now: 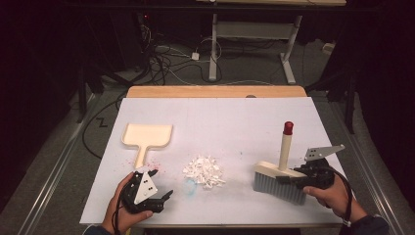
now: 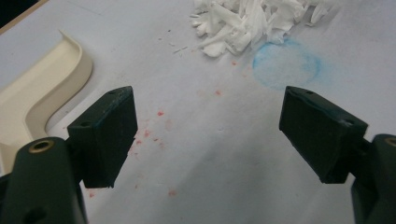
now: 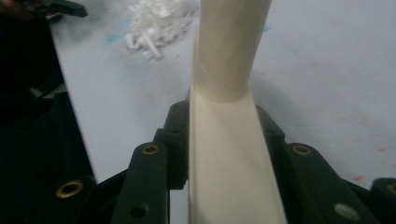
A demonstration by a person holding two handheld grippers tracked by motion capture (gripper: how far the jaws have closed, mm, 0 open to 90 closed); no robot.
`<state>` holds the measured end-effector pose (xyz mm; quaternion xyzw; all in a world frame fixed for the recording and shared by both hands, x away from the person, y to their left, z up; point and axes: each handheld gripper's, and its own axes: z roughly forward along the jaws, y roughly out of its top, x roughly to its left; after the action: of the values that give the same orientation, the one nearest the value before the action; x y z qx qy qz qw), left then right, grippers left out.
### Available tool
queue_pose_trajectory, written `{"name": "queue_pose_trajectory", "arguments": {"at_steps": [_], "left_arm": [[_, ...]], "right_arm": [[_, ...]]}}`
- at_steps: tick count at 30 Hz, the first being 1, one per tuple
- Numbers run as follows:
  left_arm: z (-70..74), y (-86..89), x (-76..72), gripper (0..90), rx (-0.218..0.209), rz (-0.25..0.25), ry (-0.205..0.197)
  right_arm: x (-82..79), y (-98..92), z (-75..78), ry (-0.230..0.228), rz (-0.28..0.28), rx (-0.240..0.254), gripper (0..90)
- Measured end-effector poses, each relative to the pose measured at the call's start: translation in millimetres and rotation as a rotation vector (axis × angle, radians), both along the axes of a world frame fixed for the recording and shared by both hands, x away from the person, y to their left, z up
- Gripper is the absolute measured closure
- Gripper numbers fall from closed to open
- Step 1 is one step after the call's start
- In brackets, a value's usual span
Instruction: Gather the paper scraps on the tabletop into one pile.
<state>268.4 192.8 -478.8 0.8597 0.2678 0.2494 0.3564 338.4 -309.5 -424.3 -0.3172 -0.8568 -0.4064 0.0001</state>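
Observation:
A cream hand brush (image 1: 280, 172) with grey bristles stands on the white table sheet at the right, its handle pointing up to a red cap (image 1: 288, 128). My right gripper (image 1: 295, 177) is shut on the brush's cream back (image 3: 229, 158), one jaw on each side. A pile of white scraps (image 1: 204, 172) lies in the middle, to the left of the brush. At the left lies a cream dustpan (image 1: 147, 135), its handle towards me. My left gripper (image 1: 161, 184) hovers just beside that handle, open and with nothing in it (image 2: 210, 135); the dustpan's rim (image 2: 42, 88) is to its left.
Red specks and a faint blue ring (image 2: 287, 65) mark the sheet (image 1: 220, 112) near the pile. The table's front edge runs just below both hands. Beyond the far edge are a desk frame (image 1: 214, 49) and cables on the floor.

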Motion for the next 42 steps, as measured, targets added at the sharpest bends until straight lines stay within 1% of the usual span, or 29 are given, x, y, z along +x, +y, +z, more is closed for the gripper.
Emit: {"name": "queue_pose_trajectory", "arguments": {"at_steps": [1, 2, 4, 6, 8, 9, 11, 15, 16, 19, 20, 21, 23, 24, 25, 26, 28, 29, 31, 32, 34, 35, 36, 37, 38, 39, 40, 41, 42], "left_arm": [[-0.2, -0.2, 0.0, 18.5, 0.0, -0.002, 0.001], [-0.3, -0.3, 0.1, 18.5, 0.0, -0.003, 0.003], [-0.7, -0.5, 0.4, 18.5, 0.001, -0.004, 0.006], [-1.1, -1.0, 0.6, 18.5, 0.003, -0.008, 0.008], [-1.5, -1.6, 0.7, 18.5, 0.007, -0.012, 0.011], [-1.5, -1.7, 0.6, 18.5, 0.011, -0.014, 0.012], [-1.7, -2.0, 0.7, 18.5, 0.012, -0.018, 0.014], [-2.7, -2.9, 0.9, 18.5, 0.014, -0.023, 0.021], [-2.6, -2.9, 1.2, 18.5, 0.017, -0.025, 0.014], [-2.8, -3.2, 1.4, 18.5, 0.02, -0.03, 0.016], [-2.9, -3.4, 1.5, 18.5, 0.021, -0.03, 0.017], [-3.0, -3.5, 1.6, 18.5, 0.021, -0.031, 0.019], [-3.3, -3.9, 1.3, 18.4, 0.021, -0.034, 0.021], [-3.6, -4.1, 1.2, 18.4, 0.019, -0.034, 0.021], [-3.6, -4.1, 1.1, 18.4, 0.019, -0.035, 0.021], [-3.5, -3.9, 1.1, 18.4, 0.019, -0.035, 0.021], [-3.4, -3.5, 1.2, 18.4, 0.016, -0.033, 0.021], [-3.4, -3.4, 1.3, 18.5, 0.017, -0.033, 0.02], [-3.6, -3.7, 1.5, 18.5, 0.018, -0.034, 0.02], [-3.5, -3.9, 1.6, 18.5, 0.021, -0.036, 0.02], [-3.3, -4.2, 1.2, 18.5, 0.019, -0.034, 0.019], [-3.1, -4.0, 1.2, 18.5, 0.019, -0.034, 0.018], [-2.8, -3.7, 1.2, 18.5, 0.021, -0.034, 0.016], [-2.7, -3.4, 1.2, 18.5, 0.021, -0.033, 0.015], [-2.8, -3.4, 1.2, 18.5, 0.018, -0.03, 0.014], [-2.7, -3.0, 1.4, 18.5, 0.017, -0.028, 0.015], [-2.5, -2.8, 1.7, 18.5, 0.016, -0.027, 0.014], [-2.4, -2.7, 1.8, 18.5, 0.016, -0.027, 0.012], [-2.3, -2.6, 1.7, 18.5, 0.014, -0.028, 0.011]], "right_arm": [[4.8, -0.8, -0.3, 0.014, -0.004, -0.005, 64.8], [9.4, -1.6, -0.3, 0.016, -0.001, -0.013, 63.4], [18.3, -2.2, -1.6, 0.019, -0.018, -0.039, 61.3], [26.4, -2.6, -2.6, 0.03, -0.015, -0.056, 59.1], [32.9, -1.3, -2.8, 0.02, -0.025, -0.089, 56.1], [36.8, -0.9, -3.0, 0.008, -0.023, -0.117, 54.9], [44.3, -2.7, -2.2, 0.003, -0.033, -0.115, 52.4], [57.0, -4.6, -3.4, -0.001, -0.041, -0.147, 51.8], [59.9, -5.1, -4.3, 0.012, -0.039, -0.145, 50.8], [68.0, -7.6, -4.7, 0.01, -0.032, -0.156, 47.5], [70.4, -8.0, -4.6, 0.01, -0.021, -0.168, 46.2], [72.4, -8.3, -4.2, 0.0, -0.024, -0.191, 44.5], [75.5, -9.2, -3.3, -0.045, -0.054, -0.233, 47.5], [76.5, -10.6, -2.1, -0.054, -0.058, -0.229, 46.9], [77.5, -12.5, -1.0, -0.063, -0.075, -0.215, 46.9], [78.5, -13.8, -0.7, -0.074, -0.094, -0.215, 47.0], [78.4, -14.1, -1.2, -0.114, -0.142, -0.264, 50.5], [78.0, -13.9, -1.2, -0.13, -0.167, -0.279, 52.5], [78.2, -14.4, -1.2, -0.172, -0.227, -0.278, 58.2], [77.6, -13.7, -1.4, -0.18, -0.253, -0.279, 60.3], [78.6, -11.5, -3.5, -0.217, -0.289, -0.316, 63.3], [78.4, -10.0, -4.8, -0.219, -0.297, -0.322, 64.2], [78.6, -9.1, -5.7, -0.229, -0.288, -0.313, 64.0], [78.1, -7.6, -6.2, -0.236, -0.294, -0.308, 63.1], [77.9, -6.1, -6.2, -0.253, -0.303, -0.318, 61.6], [77.1, -4.4, -5.7, -0.263, -0.313, -0.321, 58.8], [76.4, -3.4, -4.3, -0.288, -0.318, -0.315, 55.9], [74.6, -3.0, -2.2, -0.304, -0.337, -0.296, 55.5], [72.8, -3.4, 0.4, -0.316, -0.341, -0.268, 53.4]]}}
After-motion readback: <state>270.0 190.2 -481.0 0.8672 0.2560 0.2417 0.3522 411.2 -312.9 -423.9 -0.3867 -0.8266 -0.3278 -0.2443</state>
